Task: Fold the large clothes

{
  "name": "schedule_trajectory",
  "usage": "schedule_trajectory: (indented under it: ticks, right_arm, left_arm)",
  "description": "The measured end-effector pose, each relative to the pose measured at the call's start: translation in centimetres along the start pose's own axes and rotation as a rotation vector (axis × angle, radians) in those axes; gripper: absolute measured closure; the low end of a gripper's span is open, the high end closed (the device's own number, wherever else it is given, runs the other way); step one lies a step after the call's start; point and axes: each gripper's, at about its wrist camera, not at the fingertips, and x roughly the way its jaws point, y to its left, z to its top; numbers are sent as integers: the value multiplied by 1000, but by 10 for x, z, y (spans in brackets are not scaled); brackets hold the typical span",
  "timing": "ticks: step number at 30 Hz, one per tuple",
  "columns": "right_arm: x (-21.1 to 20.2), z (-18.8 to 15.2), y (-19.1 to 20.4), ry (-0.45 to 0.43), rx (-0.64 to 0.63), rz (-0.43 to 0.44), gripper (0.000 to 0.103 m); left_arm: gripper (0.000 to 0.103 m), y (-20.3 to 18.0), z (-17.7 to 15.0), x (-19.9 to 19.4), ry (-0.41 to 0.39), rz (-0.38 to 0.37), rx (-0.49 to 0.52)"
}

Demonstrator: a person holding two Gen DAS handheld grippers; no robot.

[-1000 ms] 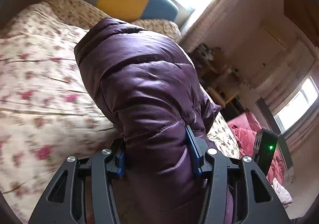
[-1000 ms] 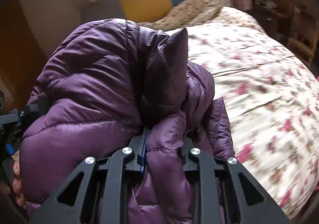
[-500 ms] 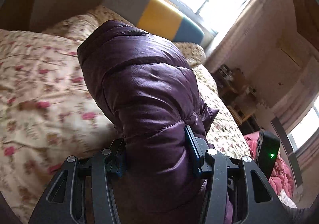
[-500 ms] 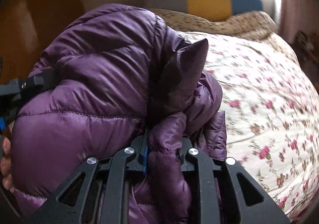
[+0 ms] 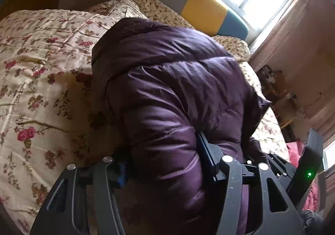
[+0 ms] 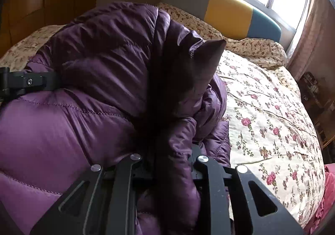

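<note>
Jacket [image 5: 178, 88], purple and puffy, lies bunched over the flowered bedspread [image 5: 37, 72]. Our left gripper [image 5: 161, 164], jaws just widening, still brackets a thick roll; our right gripper [image 6: 171, 161] pinches a narrow fold. Headboard [image 6: 230, 11] far.

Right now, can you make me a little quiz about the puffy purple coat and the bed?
1. True or false: the right tool is holding nothing.
2. What colour is the middle panel of the headboard? A red, B yellow, C green.
3. Fill in the missing word: the quilt on the bed is printed with pink ____.

Key
1. False: it is shut on a fold of the purple jacket.
2. B, yellow, with grey on one side and blue on the other.
3. Flowers.
</note>
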Motion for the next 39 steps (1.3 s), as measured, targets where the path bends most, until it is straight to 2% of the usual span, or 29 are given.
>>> schedule_trajectory:
  ticks: [6,8,10,13,15,20,29,33,35,39]
  right_arm:
    - [4,-6,4,-28,-13,-20,84]
    - [-2,-5,7,-25,-8,-16,82]
    - [-10,-2,5,-26,9,-14,78]
    - [-20,0,4,-26,22,-11,74]
    - [-26,2,0,-24,37,-13,62]
    - [-43,17,-9,-46,56,-12,49]
    - [-66,47,-9,-96,62,-53,50]
    - [-60,58,-9,-101,22,-147,63]
    - [-58,63,-8,-114,2,-179,64]
    - [-46,74,-10,-106,-12,-176,64]
  left_arm:
    - [44,0,-8,2,-36,46,11]
    - [41,-3,-7,-5,-45,75,22]
    - [31,-5,-7,-13,-65,115,24]
    - [30,-7,-3,-24,-98,164,37]
    - [30,-9,-1,-32,-122,190,39]
    - [30,-11,6,-51,-168,215,12]
    - [30,-20,21,-49,-187,227,-7]
    - [30,-24,27,-46,-191,247,11]
    - [30,-28,30,-45,-194,256,35]
    - [30,-29,33,-40,-185,255,42]
